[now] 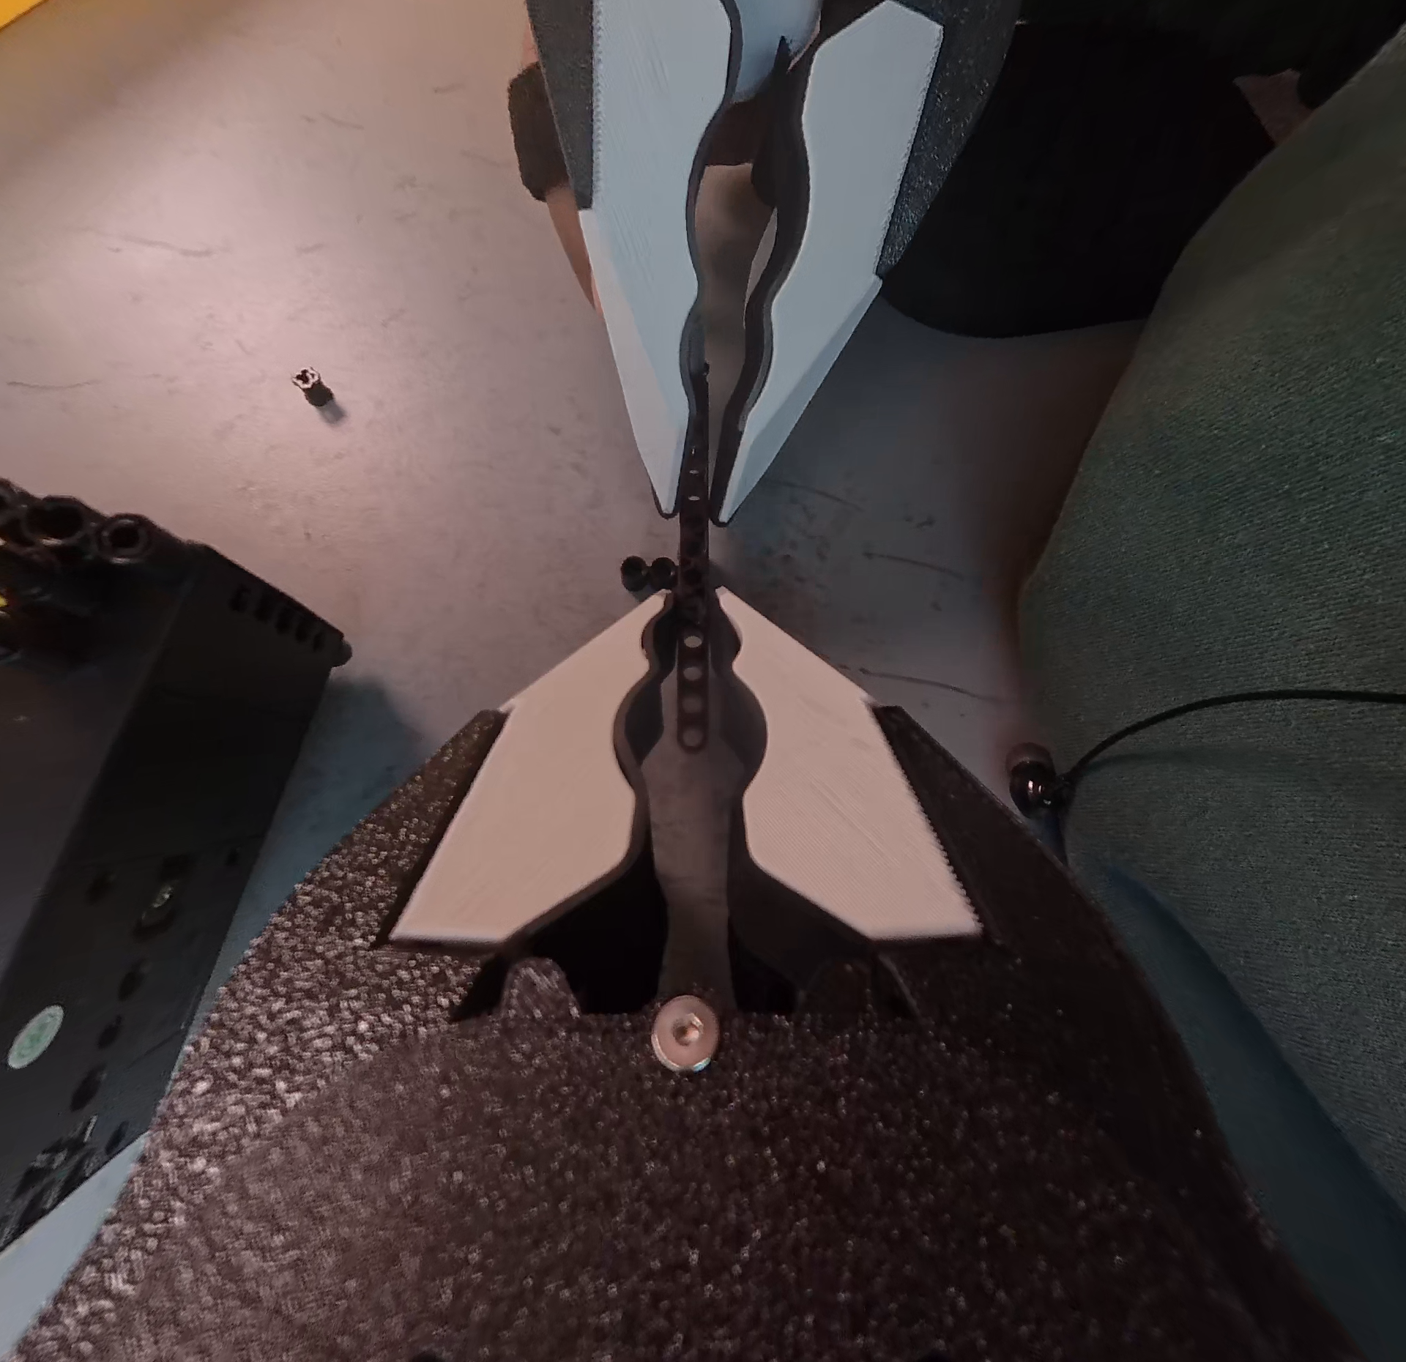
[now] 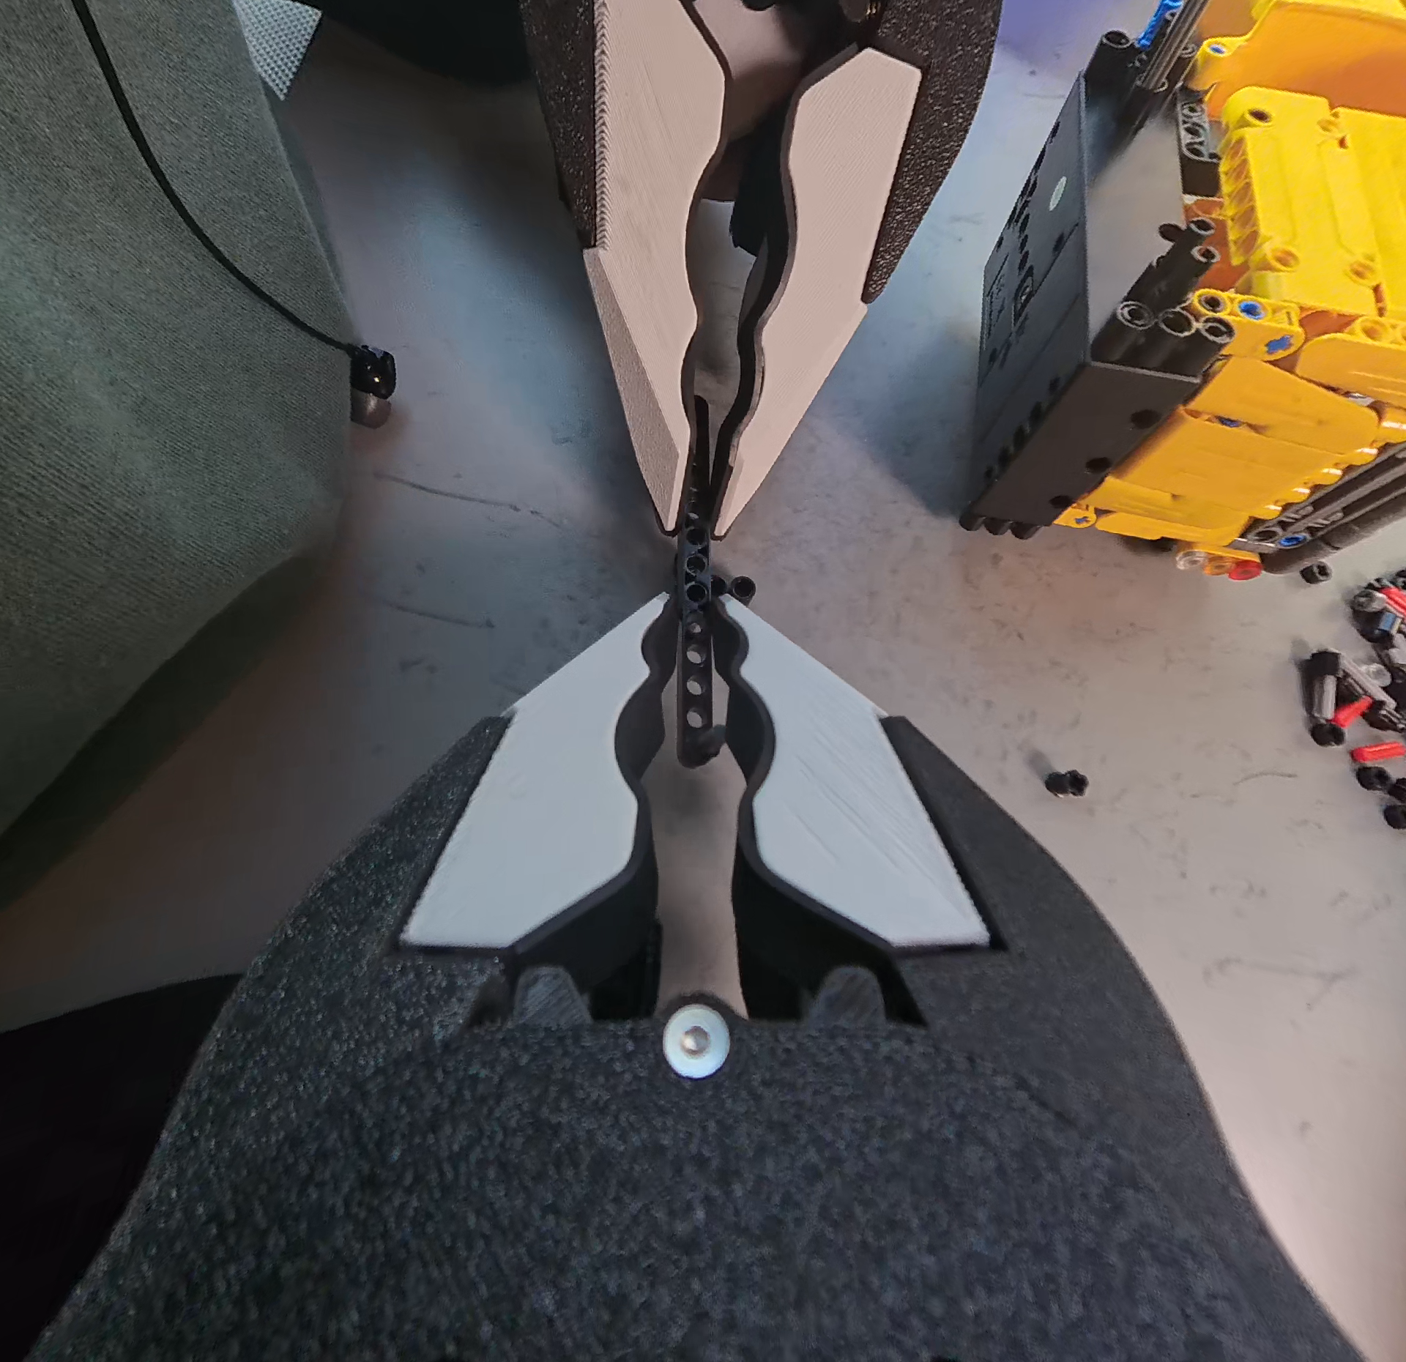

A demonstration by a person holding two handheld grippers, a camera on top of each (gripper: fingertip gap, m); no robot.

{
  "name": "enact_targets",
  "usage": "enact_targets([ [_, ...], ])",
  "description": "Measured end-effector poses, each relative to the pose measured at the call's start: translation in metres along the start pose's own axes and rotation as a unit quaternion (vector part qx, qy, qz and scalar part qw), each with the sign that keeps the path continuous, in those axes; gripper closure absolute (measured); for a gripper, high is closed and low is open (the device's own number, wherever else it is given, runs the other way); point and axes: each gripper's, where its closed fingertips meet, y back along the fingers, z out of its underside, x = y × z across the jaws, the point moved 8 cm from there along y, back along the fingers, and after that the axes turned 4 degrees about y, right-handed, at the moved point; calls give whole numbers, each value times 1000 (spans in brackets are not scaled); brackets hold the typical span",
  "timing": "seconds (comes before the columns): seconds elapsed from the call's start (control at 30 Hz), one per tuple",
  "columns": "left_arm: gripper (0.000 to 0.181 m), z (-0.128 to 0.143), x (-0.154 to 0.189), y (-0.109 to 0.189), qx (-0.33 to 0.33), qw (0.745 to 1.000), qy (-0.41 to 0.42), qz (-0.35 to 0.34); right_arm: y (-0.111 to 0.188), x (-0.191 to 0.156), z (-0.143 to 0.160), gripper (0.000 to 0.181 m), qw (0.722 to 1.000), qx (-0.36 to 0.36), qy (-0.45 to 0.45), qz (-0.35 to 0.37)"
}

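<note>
Left gripper (image 1: 692, 603) enters from the bottom of the left wrist view. Jaws are narrow and clamped on one end of a black perforated beam (image 1: 691, 557). Right gripper (image 1: 696, 515) comes down from the top of that frame, jaws equally narrow, clamped on the other end. The tips nearly meet, and only a short bare stretch of beam shows between them.

Beam location: centre of both frames, held between the two grippers above the grey table (image 1: 228, 222). Whether it touches the table cannot be told.

Two short black pins (image 1: 647, 568) stick out sideways from the bare stretch, frame-left in the left view and frame-right in the right view.

Long axis runs straight up and down the frame, in line with both pairs of fingers. The holed face shows inside each near gripper.

Judgement: a shared hold like this goes best with both grips even and both tools kept on one line. Any twist or offset would bend the thin beam or lever it out of the tips.

Surroundings:
- black box (image 1: 152, 755), lower left
- lone pin (image 1: 306, 386), left of centre
- green fabric (image 1: 1255, 488), right
- yellow brick model (image 2: 1293, 260), upper right of the right view, with loose small parts (image 2: 1362, 702) below it
</note>
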Motion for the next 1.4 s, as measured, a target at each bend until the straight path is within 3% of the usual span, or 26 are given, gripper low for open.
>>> enact_targets([
  [1.4, 175, 3, -2, -3, -3, 1000, 0, 12, -1, -2, -2, 175, 999, -1, -41, 11],
])
